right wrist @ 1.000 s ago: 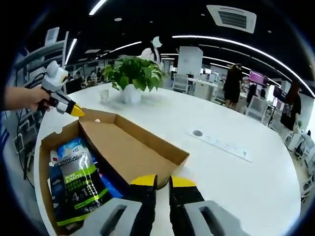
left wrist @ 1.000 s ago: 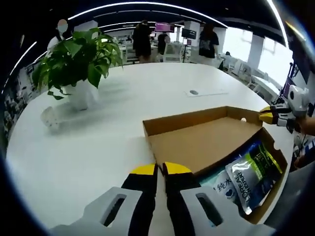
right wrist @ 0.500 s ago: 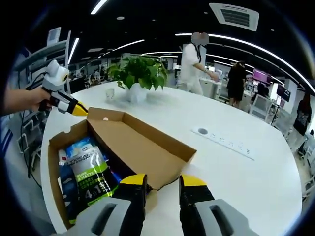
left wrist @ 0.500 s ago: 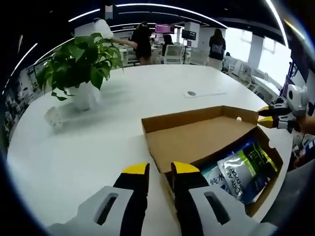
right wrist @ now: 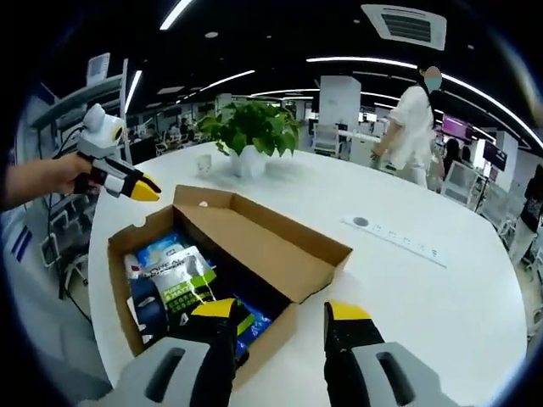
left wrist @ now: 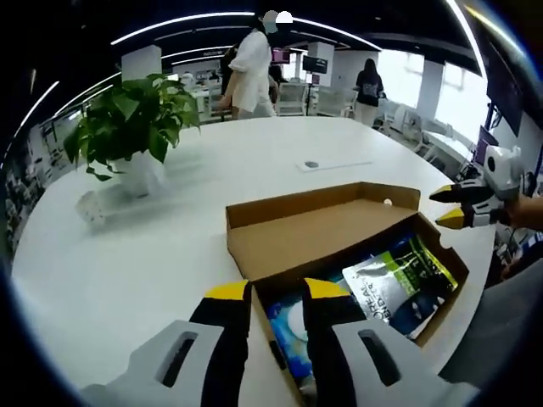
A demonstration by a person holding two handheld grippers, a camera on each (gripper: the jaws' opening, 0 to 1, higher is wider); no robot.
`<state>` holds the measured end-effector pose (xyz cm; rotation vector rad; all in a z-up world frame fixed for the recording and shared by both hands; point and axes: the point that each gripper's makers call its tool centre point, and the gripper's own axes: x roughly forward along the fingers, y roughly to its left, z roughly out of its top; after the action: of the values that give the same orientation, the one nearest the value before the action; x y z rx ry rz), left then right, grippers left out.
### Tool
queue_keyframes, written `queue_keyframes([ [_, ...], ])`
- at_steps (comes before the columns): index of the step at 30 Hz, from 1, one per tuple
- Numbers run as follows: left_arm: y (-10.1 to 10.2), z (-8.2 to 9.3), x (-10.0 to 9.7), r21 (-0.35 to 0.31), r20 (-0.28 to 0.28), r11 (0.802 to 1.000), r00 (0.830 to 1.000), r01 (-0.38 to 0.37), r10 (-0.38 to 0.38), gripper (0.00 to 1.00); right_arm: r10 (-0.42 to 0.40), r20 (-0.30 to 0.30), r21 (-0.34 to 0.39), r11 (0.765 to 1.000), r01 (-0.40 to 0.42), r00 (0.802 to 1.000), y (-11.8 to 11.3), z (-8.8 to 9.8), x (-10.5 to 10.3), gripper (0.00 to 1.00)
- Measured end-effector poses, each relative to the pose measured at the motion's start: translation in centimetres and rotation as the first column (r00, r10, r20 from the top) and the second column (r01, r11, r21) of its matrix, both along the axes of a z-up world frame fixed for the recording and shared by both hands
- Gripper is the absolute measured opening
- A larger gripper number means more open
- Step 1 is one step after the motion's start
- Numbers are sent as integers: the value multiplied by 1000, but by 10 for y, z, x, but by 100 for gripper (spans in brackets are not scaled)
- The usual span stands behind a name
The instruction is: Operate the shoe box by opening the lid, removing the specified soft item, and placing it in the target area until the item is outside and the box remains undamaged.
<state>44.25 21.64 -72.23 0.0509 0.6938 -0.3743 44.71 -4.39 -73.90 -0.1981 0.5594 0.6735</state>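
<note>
While the shoe box (right wrist: 254,254) sits on the white surface (right wrist: 441,297) with its lid (left wrist: 314,233) folded back, the soft pouch (left wrist: 399,280) lies inside. Left hand-held gripper (left wrist: 276,292) and right hand-held gripper (right wrist: 284,312) both hover spread apart, holding nothing.

One open cardboard shoe box (left wrist: 339,229) is seen on one round white table (left wrist: 170,246). Two soft pouches are counted inside: one green-and-black pouch (left wrist: 394,284) and one blue pouch (left wrist: 293,326). One potted plant (left wrist: 131,123) is counted, and two yellow-tipped grippers, left (left wrist: 276,292) and right (right wrist: 280,309)
</note>
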Motion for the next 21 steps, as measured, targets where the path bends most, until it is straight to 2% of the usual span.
queue_keyframes([
  [11,-29,-17,-28,-17,-58,997,995,81,-82,29,35,-23,22,999,-35,999,7,1,-28,46],
  [21,-47,-32,-41,-37,-98,992,987,121,-124,30,79,-6,22,997,-79,997,15,6,-51,49],
])
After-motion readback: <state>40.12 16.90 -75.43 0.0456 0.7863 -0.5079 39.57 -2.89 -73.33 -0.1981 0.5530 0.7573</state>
